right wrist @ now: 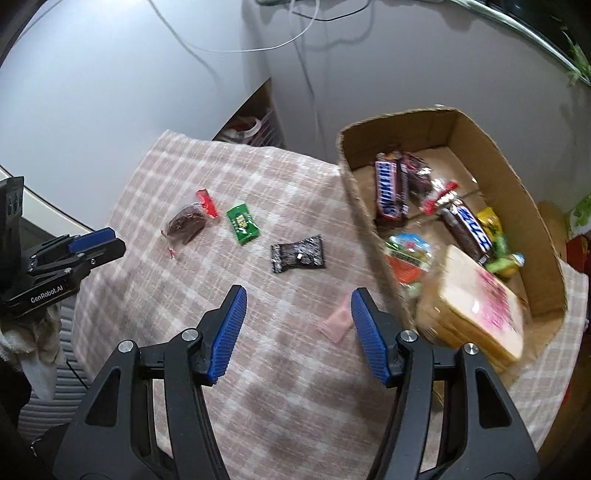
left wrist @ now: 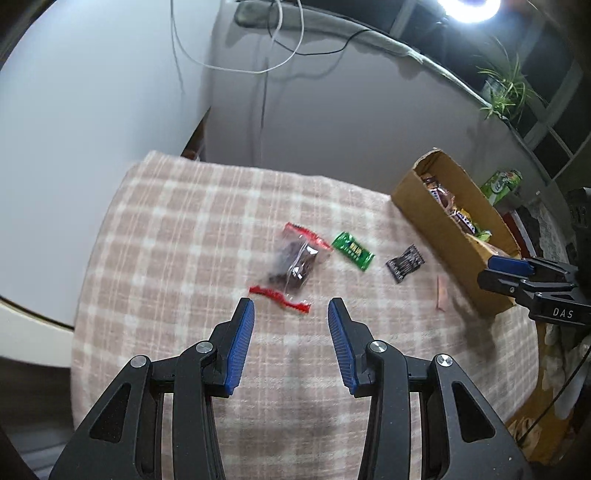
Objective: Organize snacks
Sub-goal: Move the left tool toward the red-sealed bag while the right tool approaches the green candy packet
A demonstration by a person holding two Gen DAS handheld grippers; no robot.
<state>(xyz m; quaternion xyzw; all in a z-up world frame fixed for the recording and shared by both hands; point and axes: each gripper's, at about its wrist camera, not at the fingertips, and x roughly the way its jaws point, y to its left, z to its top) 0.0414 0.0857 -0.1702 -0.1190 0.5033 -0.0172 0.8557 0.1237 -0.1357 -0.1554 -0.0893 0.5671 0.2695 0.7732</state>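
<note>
1. The left gripper [left wrist: 291, 314] hangs above the checked cloth [left wrist: 177, 236] with its blue pads spread wide and nothing between them.
2. The right gripper [right wrist: 298, 304] is likewise wide open and empty; its right finger covers one end of a small pink packet [right wrist: 335, 322] lying on the cloth.
3. Just ahead of the left gripper lies a clear packet with red ends [left wrist: 291, 264] holding something dark brown.
4. Beside it, toward the box, lies a green packet [left wrist: 352, 251], then a black wrapper [left wrist: 405, 264]; all three are apart from each other.
5. The cardboard box [right wrist: 491, 147] stands at the right of the table, open at the top, its near wall just beside the pink packet.
6. Inside the box are two Snickers bars [right wrist: 387, 188], other bright packets, and a bag of sliced bread [right wrist: 476, 314] nearest the camera.
7. Nothing lies between either gripper and the loose snacks.
8. Behind the table is a grey wall with white and black cables [left wrist: 236, 55] hanging down.
9. A leafy plant [left wrist: 504, 92] sits on a ledge under a bright lamp [left wrist: 469, 7].
</note>
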